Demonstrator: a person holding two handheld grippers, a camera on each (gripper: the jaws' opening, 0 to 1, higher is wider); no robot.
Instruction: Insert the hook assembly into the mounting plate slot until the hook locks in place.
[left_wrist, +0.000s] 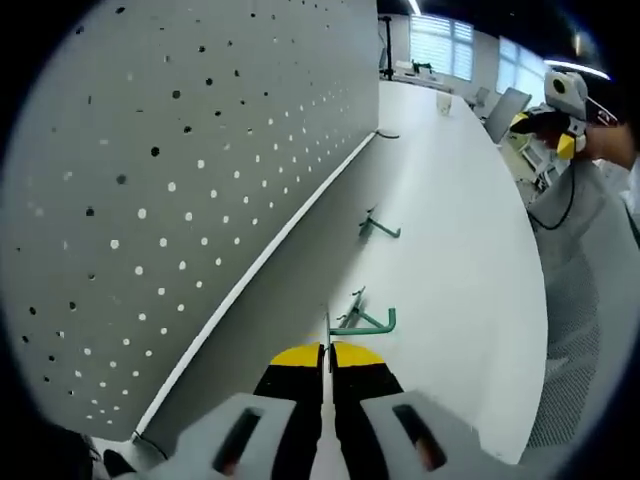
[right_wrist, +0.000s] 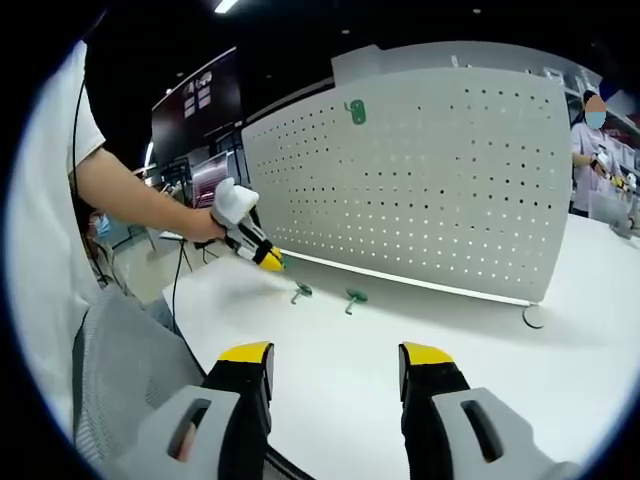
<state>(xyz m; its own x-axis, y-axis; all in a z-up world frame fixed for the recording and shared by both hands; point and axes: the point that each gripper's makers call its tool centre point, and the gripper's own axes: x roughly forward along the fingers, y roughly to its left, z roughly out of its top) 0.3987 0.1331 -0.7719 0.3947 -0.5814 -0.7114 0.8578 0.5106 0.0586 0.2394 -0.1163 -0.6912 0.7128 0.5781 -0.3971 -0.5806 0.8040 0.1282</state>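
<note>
Right gripper view: white table (right_wrist: 420, 350) carries an upright grey pegboard (right_wrist: 420, 190), long axis running along the table, bottom edge just above the surface with a bright strip under it. One green hook (right_wrist: 355, 112) already sits high on the board near its upper left corner. Open table in front of the board all the way to the near edge; the right end of the board stops short of the table end, with a small ring-like thing (right_wrist: 533, 318) on the table just past its lower corner. Person's arm (right_wrist: 140, 195) comes in from the left holding the left gripper (right_wrist: 268, 260), tips down near the board's base. Two loose hooks lie on the table just beside that gripper: one (right_wrist: 301, 291) nearer it, one (right_wrist: 353, 296) further right, slightly apart from each other. Right gripper (right_wrist: 335, 368) jaws wide apart, nothing between them, hovering above the near table edge.

Left gripper view: pegboard (left_wrist: 180, 180) fills the left side, its base edge running diagonally away. Left gripper (left_wrist: 327, 362) jaws are pressed together, yellow tips meeting; the near hook (left_wrist: 366, 318) is just beyond the tips, long arm pointing right across the table. Cannot tell if it is actually pinched. Far hook (left_wrist: 376, 227) lies further along, near the board base, well apart from the first.
</note>
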